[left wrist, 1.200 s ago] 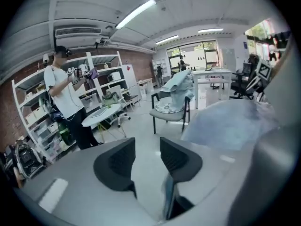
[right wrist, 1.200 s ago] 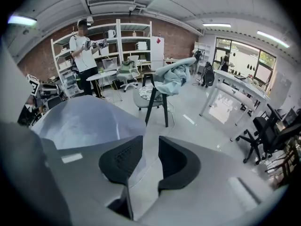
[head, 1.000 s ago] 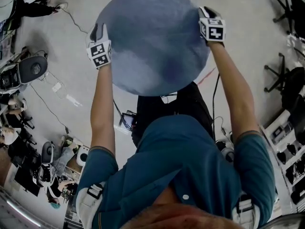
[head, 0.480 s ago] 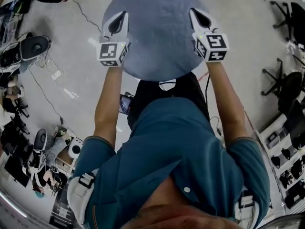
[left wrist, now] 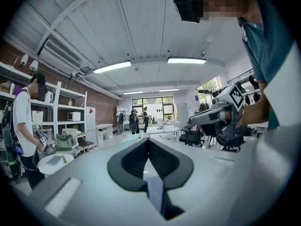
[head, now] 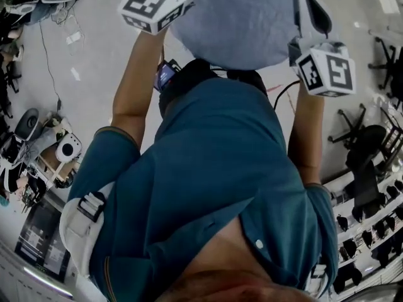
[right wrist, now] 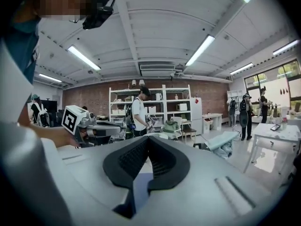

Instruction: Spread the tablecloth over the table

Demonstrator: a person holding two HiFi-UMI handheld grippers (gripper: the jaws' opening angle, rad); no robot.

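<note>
Both grippers have risen well clear of the tabletop since a second ago, when they sat at the left and right edges of the cloth. Left gripper [left wrist: 148,142] is clenched, its tips meeting with nothing pinched between them. Right gripper [right wrist: 146,139] is likewise closed and empty, and both point roughly level out into the workshop.

Well below them, the blue tablecloth [head: 239,17] lies as a smooth, rounded sheet at the far end of the scene. It sits between the two raised arms and apart from either tool, and the table under it does not show. Judging by that even outline, with no edge hanging from a jaw, the spreading looks done or all but done. At most a last smoothing of the rim seems left.

Nearer, the person's teal shirt [head: 214,168] fills the middle of the scene. Pale floor [head: 94,61] lies to the left, and office chairs [head: 362,137] stand off to the right.
</note>
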